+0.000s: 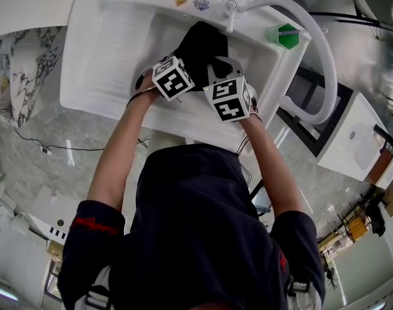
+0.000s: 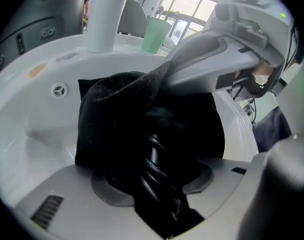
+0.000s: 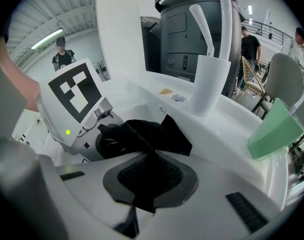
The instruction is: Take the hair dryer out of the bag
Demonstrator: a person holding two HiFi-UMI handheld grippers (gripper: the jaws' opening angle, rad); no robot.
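Leaning over a white sink (image 1: 112,50), a person holds two grippers down inside its basin, side by side and pointing steeply downward. A black fabric bag (image 1: 199,41) lies slumped in the basin just beyond them. The left gripper (image 2: 159,181) has its jaws set wide and closed around a black ribbed part of the hair dryer (image 2: 154,166), which sticks out of the bag's near edge. The rest of the hair dryer stays hidden inside the dark cloth. The right gripper (image 3: 149,179), just beside the left one, has its jaws squeezed nearly together, pinching a fold of the bag's fabric between the pads, so the cloth rises to a peak at the pinch. A pale green cup (image 1: 286,36) stands on the sink's far rim, well apart from the bag.
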